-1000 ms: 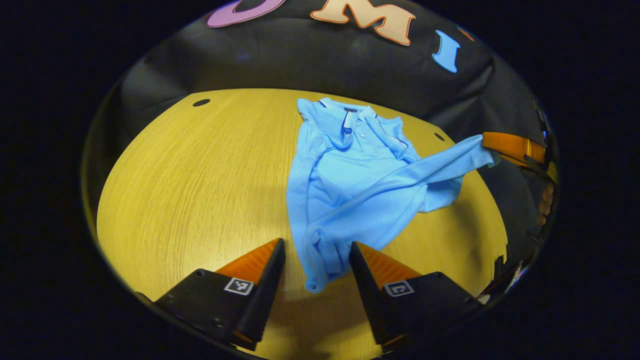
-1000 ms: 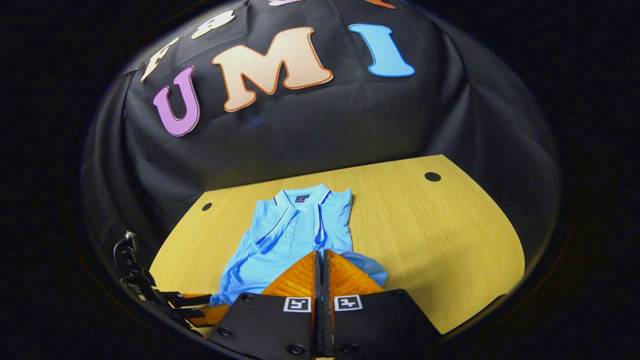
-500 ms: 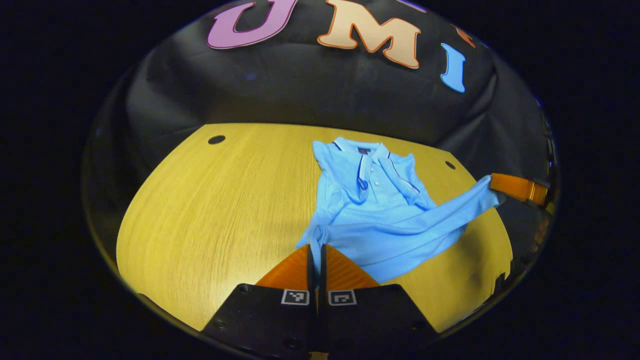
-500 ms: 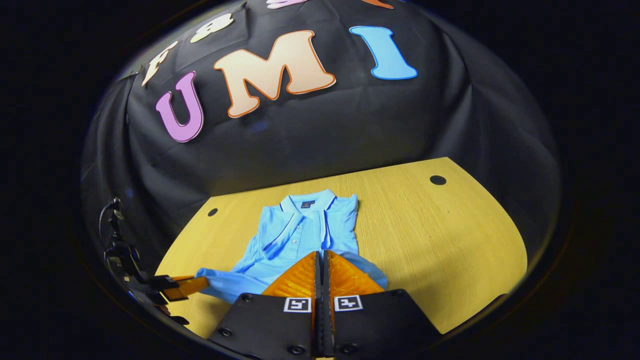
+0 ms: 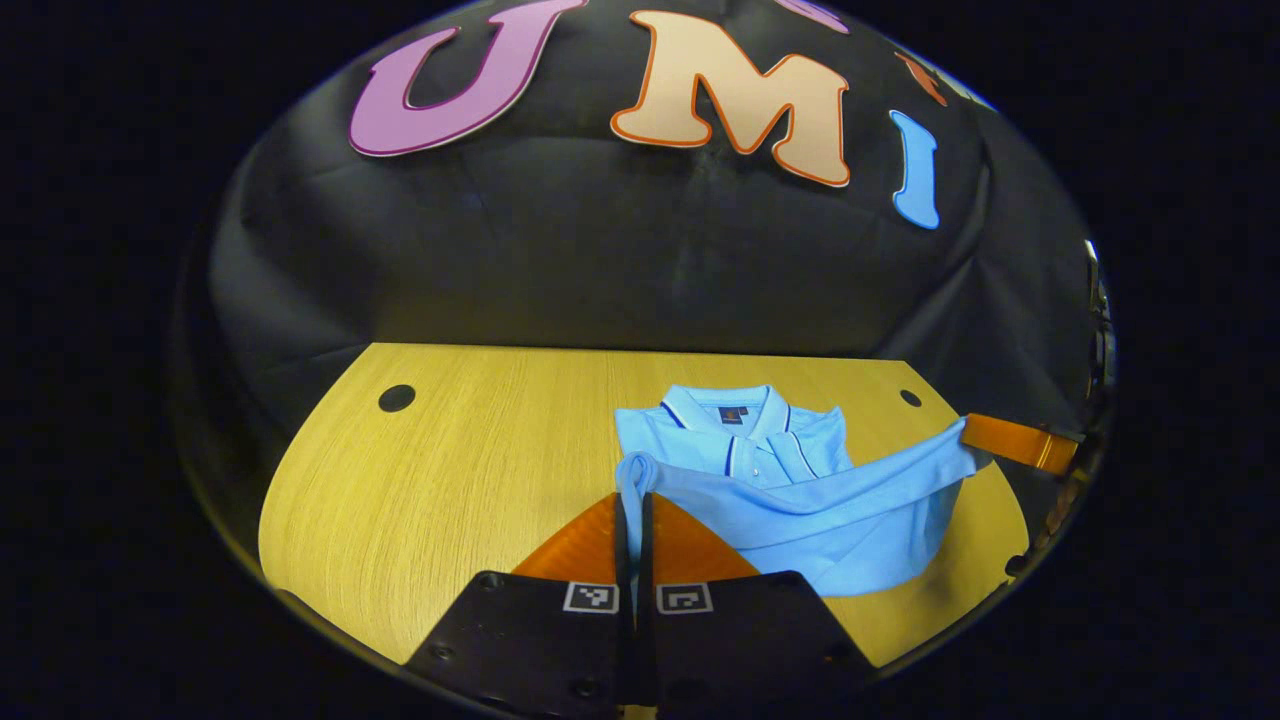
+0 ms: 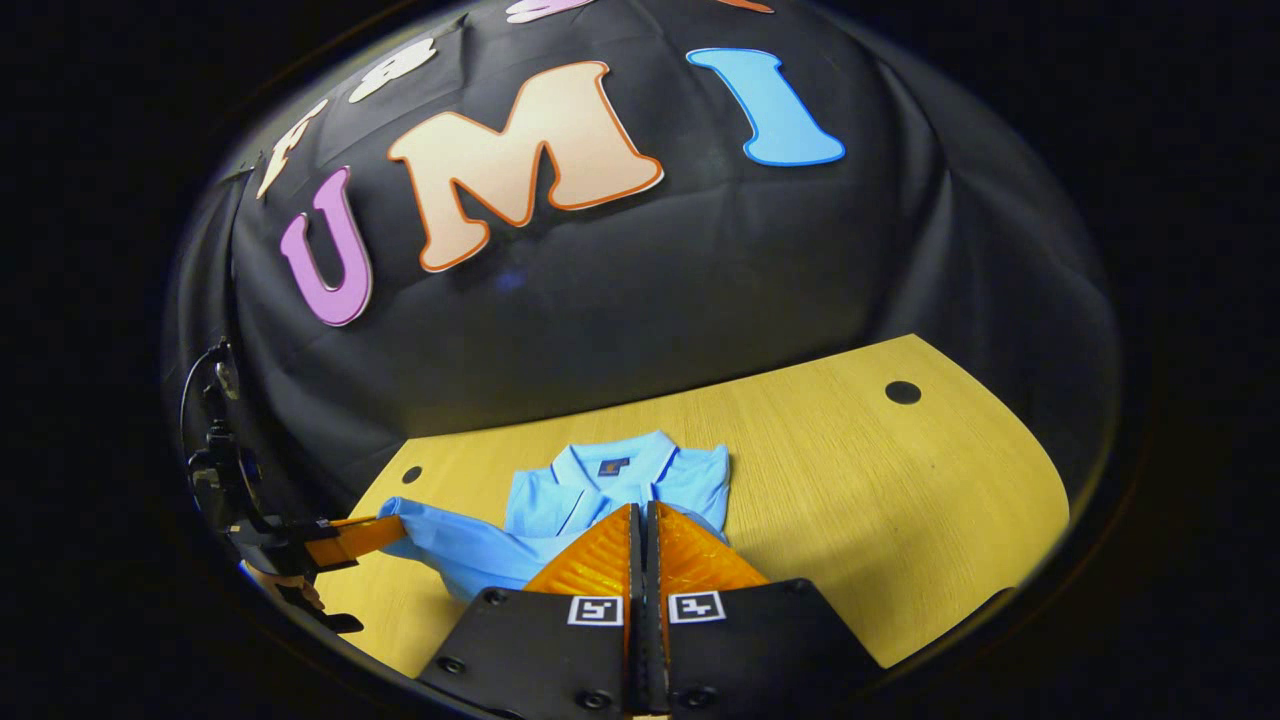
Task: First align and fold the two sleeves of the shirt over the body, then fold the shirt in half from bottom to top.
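A light blue polo shirt (image 5: 800, 505) lies on the yellow wooden table (image 5: 450, 470), collar (image 5: 735, 410) at the far end. My left gripper (image 5: 633, 497) is shut on one bottom hem corner. The right gripper (image 5: 1010, 443) shows at the right edge, shut on the other corner. The hem hangs taut between them, raised above the table and over the shirt's body. In the right gripper view my right gripper (image 6: 640, 507) is shut on blue cloth, the shirt (image 6: 470, 550) stretches left to the left gripper (image 6: 350, 537), and the collar (image 6: 612, 462) lies just beyond.
Small round black holes sit near the table's far corners (image 5: 396, 398) (image 5: 910, 398) (image 6: 902, 392). Black cloth wall (image 5: 600, 250) rises right behind the table. Bare tabletop (image 6: 880, 490) extends on either side of the shirt.
The left gripper went from open around the hem corner to shut on it. Both grippers then lifted the hem and carried it toward the collar.
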Demonstrator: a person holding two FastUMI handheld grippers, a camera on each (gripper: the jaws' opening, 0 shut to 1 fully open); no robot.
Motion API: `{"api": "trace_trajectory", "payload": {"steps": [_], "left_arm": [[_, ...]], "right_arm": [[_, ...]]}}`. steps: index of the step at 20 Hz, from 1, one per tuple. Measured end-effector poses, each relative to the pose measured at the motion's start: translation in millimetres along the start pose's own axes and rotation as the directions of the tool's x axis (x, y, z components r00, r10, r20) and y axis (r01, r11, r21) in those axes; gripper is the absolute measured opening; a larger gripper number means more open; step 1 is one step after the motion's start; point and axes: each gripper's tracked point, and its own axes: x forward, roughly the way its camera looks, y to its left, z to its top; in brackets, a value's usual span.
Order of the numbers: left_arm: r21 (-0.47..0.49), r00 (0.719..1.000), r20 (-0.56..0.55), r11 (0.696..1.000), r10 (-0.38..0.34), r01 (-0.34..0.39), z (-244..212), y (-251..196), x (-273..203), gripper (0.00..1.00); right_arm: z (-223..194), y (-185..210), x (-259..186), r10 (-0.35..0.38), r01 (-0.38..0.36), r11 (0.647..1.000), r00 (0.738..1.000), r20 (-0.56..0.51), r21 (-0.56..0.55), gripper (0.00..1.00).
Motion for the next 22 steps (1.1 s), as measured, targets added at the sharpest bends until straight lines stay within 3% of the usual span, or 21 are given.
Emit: {"api": "trace_trajectory", "payload": {"steps": [7, 10, 12, 15, 18, 19, 20, 22], "left_arm": [[0.035, 1.000, -0.012, 0.999, -0.018, 0.018, 9, 13, 98, 0.00], [0.052, 0.999, -0.031, 0.998, -0.025, 0.026, -6, 14, 118, 0.00], [0.032, 0.999, -0.005, 0.999, -0.038, 0.038, -1, 9, 114, 0.19], [0.056, 0.994, 0.102, 0.998, -0.033, 0.027, 21, 2, 80, 0.96], [0.099, 0.985, 0.171, 0.995, -0.016, -0.001, 33, -8, 35, 0.96], [0.094, 0.981, 0.192, 0.996, -0.016, -0.002, 36, -14, 17, 0.96], [0.088, 0.977, 0.213, 0.996, -0.014, -0.004, 38, -20, -1, 0.96], [0.075, 0.969, 0.248, 0.997, -0.016, -0.002, 39, -29, -38, 0.96]], "right_arm": [[-17, -51, 102, -0.144, 0.146, 0.989, 0.988, -0.054, 0.036, 0.02], [-35, -64, 119, -0.193, 0.197, 0.979, 0.978, -0.085, 0.049, 0.03], [-35, -62, 115, -0.181, 0.183, 0.983, 0.981, -0.064, 0.025, 0.40], [-21, -47, 87, -0.154, 0.154, 0.987, 0.988, 0.010, -0.051, 0.95], [-5, -27, 41, -0.113, 0.119, 0.990, 0.990, 0.086, -0.076, 0.97], [2, -23, 24, -0.104, 0.115, 0.990, 0.988, 0.116, -0.085, 0.92], [7, -17, 6, -0.090, 0.104, 0.990, 0.987, 0.137, -0.094, 0.97], [15, -7, -35, -0.063, 0.083, 0.990, 0.983, 0.174, -0.112, 0.97]]}}
